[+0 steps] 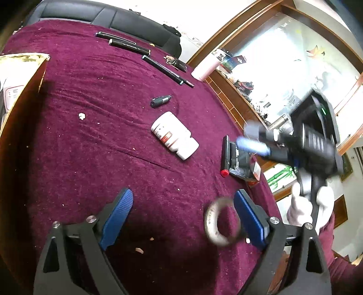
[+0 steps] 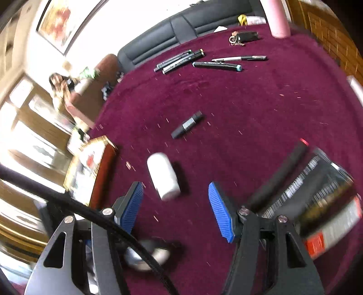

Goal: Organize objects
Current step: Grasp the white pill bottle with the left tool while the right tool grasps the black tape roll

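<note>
In the left wrist view my left gripper (image 1: 183, 195) stands open low over the maroon cloth (image 1: 90, 113). A blurred grey tape ring (image 1: 222, 222) sits between its fingers, close beside the right blue pad (image 1: 249, 217). The other pad is well clear of the ring. A white bottle (image 1: 174, 136) lies on its side further ahead. At the right, my right gripper (image 1: 256, 143) is blurred, held by a white-gloved hand (image 1: 304, 208). In the right wrist view my right gripper (image 2: 175, 188) is open, with the white bottle (image 2: 163, 175) lying just ahead of its fingertips, untouched.
A black boxed pack (image 1: 238, 161) with a red-tipped black stick (image 2: 279, 177) lies at the table's right edge. A short black marker (image 2: 187, 124), several pens (image 2: 179, 61), keys (image 2: 245, 37) and a pink cup (image 2: 279, 18) sit farther off. A wooden box (image 2: 97, 168) stands left.
</note>
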Motion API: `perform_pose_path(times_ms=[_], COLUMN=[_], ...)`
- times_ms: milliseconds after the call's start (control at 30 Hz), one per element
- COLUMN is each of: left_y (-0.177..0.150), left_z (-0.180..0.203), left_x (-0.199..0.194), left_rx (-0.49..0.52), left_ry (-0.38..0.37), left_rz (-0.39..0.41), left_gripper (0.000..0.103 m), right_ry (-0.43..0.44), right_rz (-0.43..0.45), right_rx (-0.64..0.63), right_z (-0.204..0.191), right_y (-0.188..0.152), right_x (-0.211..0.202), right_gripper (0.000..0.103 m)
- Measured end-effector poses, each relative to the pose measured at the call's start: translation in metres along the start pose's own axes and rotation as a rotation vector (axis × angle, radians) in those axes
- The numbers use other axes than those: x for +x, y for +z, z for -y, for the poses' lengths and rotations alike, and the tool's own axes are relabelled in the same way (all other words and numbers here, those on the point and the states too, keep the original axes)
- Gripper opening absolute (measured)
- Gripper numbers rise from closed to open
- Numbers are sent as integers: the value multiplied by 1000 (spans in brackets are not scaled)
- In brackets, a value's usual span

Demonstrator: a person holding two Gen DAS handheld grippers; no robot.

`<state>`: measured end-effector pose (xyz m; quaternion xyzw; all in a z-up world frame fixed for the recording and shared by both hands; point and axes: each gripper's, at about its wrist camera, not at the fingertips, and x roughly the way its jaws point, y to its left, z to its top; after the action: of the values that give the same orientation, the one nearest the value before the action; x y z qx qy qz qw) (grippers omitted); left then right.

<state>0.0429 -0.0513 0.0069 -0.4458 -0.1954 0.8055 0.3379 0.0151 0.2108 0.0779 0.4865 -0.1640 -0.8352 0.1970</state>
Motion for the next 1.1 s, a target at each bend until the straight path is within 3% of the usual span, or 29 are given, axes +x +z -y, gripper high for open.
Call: perform_pose_path(times_ms=[67, 133, 333, 400, 600, 733, 800, 867, 933, 1100], left_y=[0, 0, 1, 1, 1, 7, 14, 24, 32, 56], left_z=[0, 0, 0, -1, -1, -7, -6, 0, 7, 34], left_x=[0, 0, -1, -1, -3, -9, -15, -16, -7, 29], left_rx=[-2, -2, -2, -1, -12, -127, -130, -99, -84, 31], left_ry=[-2, -2, -2, -3, 2, -15, 4, 59, 100, 193], left_rz=[1, 1, 3, 2, -4, -18, 6, 7, -15, -57], left_gripper=[87, 87, 87, 87, 87, 87, 87, 87, 87, 87], right_ry=[-78, -99, 39, 43, -129, -214, -241, -292, -283, -380], right_rz=[11, 13, -63, -83, -52, -47, -58, -61, -59, -71], right_rx=[-74, -97, -127, -148, -306, -435, -478, -515, -527, -547], right_z=[-9, -13, -24, -30, -63, -88, -97, -100, -104, -96], right_y=[-23, -46, -103, -114, -117, -123, -127, -131, -132, -131], right_x=[-6, -11, -14, -6, 16, 30, 42, 53, 52, 47], right_gripper=[60, 60, 61, 61, 61, 60, 54, 34, 24, 23])
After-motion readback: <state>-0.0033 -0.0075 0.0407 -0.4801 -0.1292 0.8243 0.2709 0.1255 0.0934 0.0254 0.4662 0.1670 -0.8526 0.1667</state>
